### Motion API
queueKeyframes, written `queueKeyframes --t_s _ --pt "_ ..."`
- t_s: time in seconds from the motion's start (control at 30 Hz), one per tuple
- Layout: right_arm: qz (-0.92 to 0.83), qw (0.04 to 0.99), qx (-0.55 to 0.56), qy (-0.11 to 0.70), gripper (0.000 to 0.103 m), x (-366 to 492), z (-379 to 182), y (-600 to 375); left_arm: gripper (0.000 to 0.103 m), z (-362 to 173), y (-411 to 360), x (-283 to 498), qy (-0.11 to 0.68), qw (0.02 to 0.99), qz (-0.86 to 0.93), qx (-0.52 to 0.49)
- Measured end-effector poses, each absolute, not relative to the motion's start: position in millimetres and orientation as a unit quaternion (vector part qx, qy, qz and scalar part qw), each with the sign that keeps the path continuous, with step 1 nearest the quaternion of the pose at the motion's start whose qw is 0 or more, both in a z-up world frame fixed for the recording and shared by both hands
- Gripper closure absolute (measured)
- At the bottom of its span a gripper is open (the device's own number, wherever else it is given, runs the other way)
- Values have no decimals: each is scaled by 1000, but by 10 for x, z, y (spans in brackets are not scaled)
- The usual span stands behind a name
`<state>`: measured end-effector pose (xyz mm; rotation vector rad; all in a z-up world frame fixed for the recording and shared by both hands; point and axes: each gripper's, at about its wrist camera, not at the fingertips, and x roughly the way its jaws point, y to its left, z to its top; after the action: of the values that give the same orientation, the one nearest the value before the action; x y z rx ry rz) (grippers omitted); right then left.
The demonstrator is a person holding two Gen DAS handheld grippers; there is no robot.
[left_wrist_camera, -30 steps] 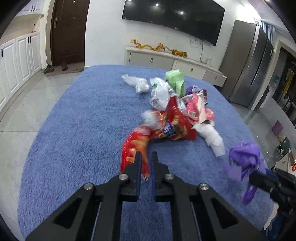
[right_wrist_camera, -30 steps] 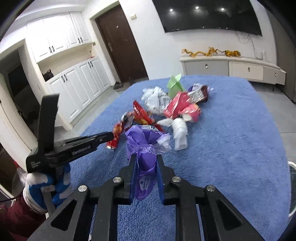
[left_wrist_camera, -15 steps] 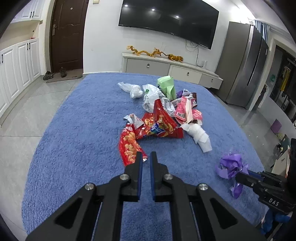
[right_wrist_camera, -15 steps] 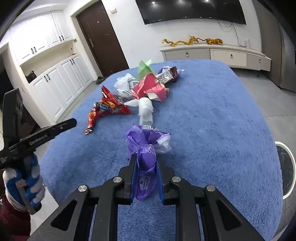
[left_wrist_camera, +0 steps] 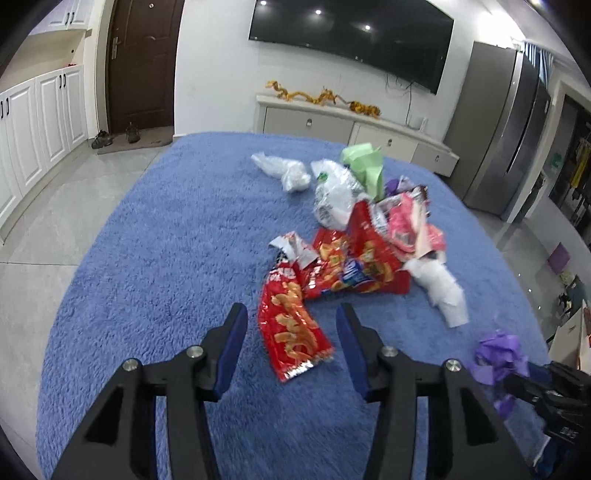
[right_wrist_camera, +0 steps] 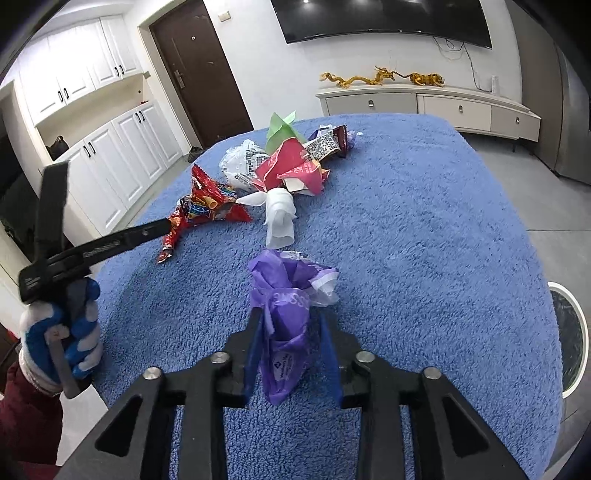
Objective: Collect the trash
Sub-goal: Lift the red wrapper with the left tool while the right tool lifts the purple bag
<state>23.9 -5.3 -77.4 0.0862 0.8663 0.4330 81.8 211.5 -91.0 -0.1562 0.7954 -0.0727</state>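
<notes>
Crinkly foil: the red snack wrapper (left_wrist_camera: 291, 332) lies flat on the blue rug (left_wrist_camera: 166, 258), light, slippery; take its near edge.
Left gripper (left_wrist_camera: 290, 321) is opening, nothing pinched; right gripper (right_wrist_camera: 291, 332) is opening around the limp purple plastic bag (right_wrist_camera: 286, 317).

A home living room is shown: a television (left_wrist_camera: 351, 33) is mounted above a low sideboard (left_wrist_camera: 354, 129), with a blue rug (left_wrist_camera: 166, 240) laid before it.
</notes>
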Motion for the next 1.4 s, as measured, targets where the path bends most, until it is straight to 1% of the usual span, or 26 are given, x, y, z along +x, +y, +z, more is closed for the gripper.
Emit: queueKeyframes --t_s 0.03,0.07,0.13,0.17,0.2,0.23,0.27,0.33,0.37,0.4,0.5,0.9,0.97,1.03,1.2,1.4 --pt "207 884 41 416 70 245 -775 -56 56 -946 2123 863 392 916 -36 -77" --pt "207 884 42 417 68 249 -775 -57 58 -979 2127 901 398 913 -37 -78" --pt "206 884 43 418 67 261 -783 -56 68 -1040 2139 965 413 905 -48 -88" --pt "205 883 43 419 66 268 -792 -53 69 -1050 2148 971 415 904 -49 -91" --pt "205 883 43 421 66 276 -793 -49 72 -1049 2160 968 413 904 -51 -94" --pt "205 882 43 423 66 283 -809 -39 78 -1047 2171 962 413 904 -56 -97" --pt "206 881 43 424 66 289 -818 -32 79 -1049 2184 956 413 904 -55 -99" --pt "210 879 44 426 67 292 -830 -24 81 -1053 2226 935 414 902 -55 -110" --pt "212 879 43 425 72 283 -829 -19 82 -1049 2250 916 413 902 -52 -115" --pt "214 879 41 423 81 283 -819 -16 82 -1045 2265 896 412 902 -51 -119" --pt "217 883 39 414 84 248 -775 -31 85 -1023 2313 810 406 904 -44 -126" --pt "226 896 47 379 85 80 -548 -68 87 -739 2418 452 372 916 -33 -148" --pt "222 901 50 370 85 53 -479 -118 88 -621 2362 392 359 921 -42 -145" --pt "217 906 53 361 85 36 -419 -167 94 -498 2267 355 349 925 -54 -139" --pt "199 916 63 344 85 4 -304 -334 95 -291 1952 347 333 931 -88 -122" --pt "171 926 78 329 85 -58 -222 -624 95 -228 1624 384 335 928 -122 -113"
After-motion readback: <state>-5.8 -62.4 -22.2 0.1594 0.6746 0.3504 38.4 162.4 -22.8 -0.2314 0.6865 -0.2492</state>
